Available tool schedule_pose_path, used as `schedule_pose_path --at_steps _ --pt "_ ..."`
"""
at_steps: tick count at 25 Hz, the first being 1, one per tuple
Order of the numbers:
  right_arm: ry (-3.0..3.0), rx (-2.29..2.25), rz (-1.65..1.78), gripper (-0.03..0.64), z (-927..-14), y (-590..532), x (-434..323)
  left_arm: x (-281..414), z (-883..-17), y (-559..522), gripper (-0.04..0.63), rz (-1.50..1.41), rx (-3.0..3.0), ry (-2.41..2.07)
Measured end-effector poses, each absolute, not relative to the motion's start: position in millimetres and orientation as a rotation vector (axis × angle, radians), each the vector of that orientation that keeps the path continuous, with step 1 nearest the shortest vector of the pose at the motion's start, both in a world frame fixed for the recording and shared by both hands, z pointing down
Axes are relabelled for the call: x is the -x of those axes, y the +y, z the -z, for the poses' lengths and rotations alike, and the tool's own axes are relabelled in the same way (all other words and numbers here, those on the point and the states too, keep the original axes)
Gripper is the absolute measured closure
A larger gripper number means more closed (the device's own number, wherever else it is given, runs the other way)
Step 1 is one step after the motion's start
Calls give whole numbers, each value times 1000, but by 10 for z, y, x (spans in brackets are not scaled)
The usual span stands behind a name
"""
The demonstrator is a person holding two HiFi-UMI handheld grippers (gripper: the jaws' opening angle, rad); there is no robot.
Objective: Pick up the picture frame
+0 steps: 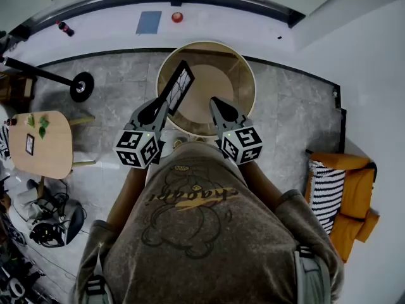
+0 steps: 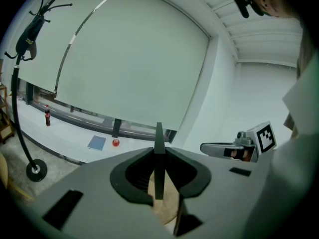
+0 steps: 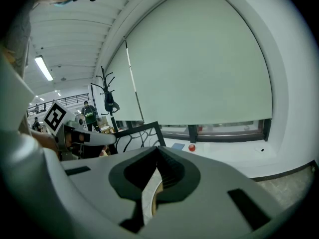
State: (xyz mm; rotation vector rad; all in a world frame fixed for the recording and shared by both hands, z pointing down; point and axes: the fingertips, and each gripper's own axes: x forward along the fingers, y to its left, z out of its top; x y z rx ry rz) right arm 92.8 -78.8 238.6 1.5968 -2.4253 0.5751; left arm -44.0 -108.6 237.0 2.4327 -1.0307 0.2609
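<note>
Head view: left tool (image 1: 166, 104) tight on picture frame (image 1: 180, 84) edge over round table (image 1: 250, 75); right tool (image 1: 215, 102) closed, empty, alongside.

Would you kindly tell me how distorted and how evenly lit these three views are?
Head view: strong fisheye, walls bow, soft even light. Left gripper view: dark round vignette, picture frame edge-on, sharp. Right gripper view: same vignette, bright ceiling lamp.

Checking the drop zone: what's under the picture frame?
The round table lies below the picture frame, which the left gripper clamps by its edge. The tabletop patch directly behind the frame is covered.
</note>
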Motion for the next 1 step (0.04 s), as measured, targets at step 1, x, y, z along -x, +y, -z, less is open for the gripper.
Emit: schedule_pose_path --at_steps 1 --pt "-2426 -1598 -574 598 -2381 -799 -929 439 -2372 -1092 514 -262 -2433 -1029"
